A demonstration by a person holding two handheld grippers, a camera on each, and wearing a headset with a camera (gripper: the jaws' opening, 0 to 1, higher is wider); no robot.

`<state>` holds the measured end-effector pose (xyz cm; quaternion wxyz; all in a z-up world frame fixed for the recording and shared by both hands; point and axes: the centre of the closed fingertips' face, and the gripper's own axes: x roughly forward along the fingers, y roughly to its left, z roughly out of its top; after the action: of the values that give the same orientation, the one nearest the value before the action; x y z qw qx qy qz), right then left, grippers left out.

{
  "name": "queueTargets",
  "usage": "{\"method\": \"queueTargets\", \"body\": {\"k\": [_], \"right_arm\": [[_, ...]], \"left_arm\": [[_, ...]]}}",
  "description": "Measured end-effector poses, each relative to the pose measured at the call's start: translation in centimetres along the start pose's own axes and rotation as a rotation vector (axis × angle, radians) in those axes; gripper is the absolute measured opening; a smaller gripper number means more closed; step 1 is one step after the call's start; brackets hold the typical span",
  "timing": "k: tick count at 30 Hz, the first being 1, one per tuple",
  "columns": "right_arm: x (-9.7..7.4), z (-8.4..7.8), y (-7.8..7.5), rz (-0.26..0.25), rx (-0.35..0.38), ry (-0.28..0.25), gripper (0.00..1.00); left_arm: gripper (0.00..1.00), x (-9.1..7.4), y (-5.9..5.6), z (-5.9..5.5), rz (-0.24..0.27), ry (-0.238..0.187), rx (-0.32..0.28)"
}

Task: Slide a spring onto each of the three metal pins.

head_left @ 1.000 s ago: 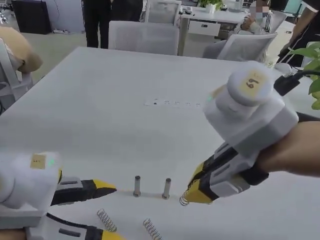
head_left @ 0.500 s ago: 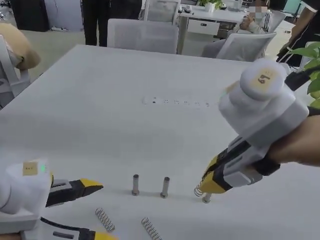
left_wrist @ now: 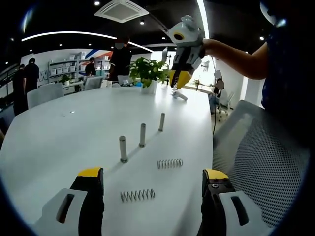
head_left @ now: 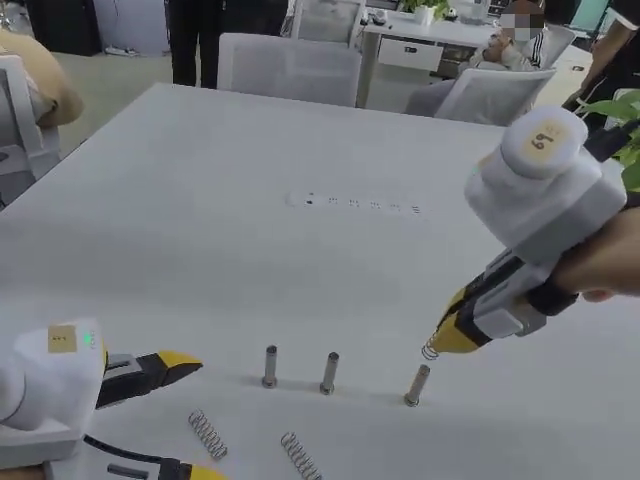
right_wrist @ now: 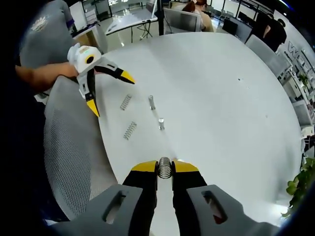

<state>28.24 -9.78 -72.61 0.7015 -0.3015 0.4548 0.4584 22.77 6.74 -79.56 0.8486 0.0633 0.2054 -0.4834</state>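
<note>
R gripper (head_left: 441, 343) is pinched on one spring (right_wrist: 165, 168), hanging just above and beside the rt-most pin (head_left: 417, 385). My judgement: square spring axis to pin, lower straight, release once coils seat. L gripper (left_wrist: 152, 173) is spread, empty, near two loose springs (left_wrist: 170, 162) on table (head_left: 250, 250). Other two pins (head_left: 270, 366) are bare. In right gripper view the target pin is hidden behind the jaws, so alignment is unclear.

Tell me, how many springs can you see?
3. Two coiled metal springs lie loose on the white table, near the left tongs; one more is pinched in the right tongs. None look hidden.
</note>
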Motion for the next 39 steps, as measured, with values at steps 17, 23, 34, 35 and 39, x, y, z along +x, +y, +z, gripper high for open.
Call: {"method": "queueTargets", "body": {"k": [17,23,34,35,39], "right_arm": [[3.6,-1.9,-2.1,0.000,0.029,0.095,0.08],[4.3,-2.2,-2.6,0.009,0.044,0.102,0.08],[5.0,-2.7,-2.7,0.011,0.047,0.118,0.08],[5.1,-2.8,-2.7,0.014,0.048,0.119,0.08],[5.4,-2.9,-2.9,0.016,0.051,0.122,0.08]], "left_arm": [[0.80,0.0,-0.1,0.4,-0.003,-0.008,-0.006],[0.80,0.1,-0.2,0.4,-0.003,-0.009,-0.009],[0.78,-0.2,-0.2,0.4,-0.001,-0.005,-0.010],[0.77,-0.2,-0.2,0.4,0.000,-0.005,-0.010],[0.77,-0.3,-0.3,0.4,0.001,-0.006,-0.008]]}}
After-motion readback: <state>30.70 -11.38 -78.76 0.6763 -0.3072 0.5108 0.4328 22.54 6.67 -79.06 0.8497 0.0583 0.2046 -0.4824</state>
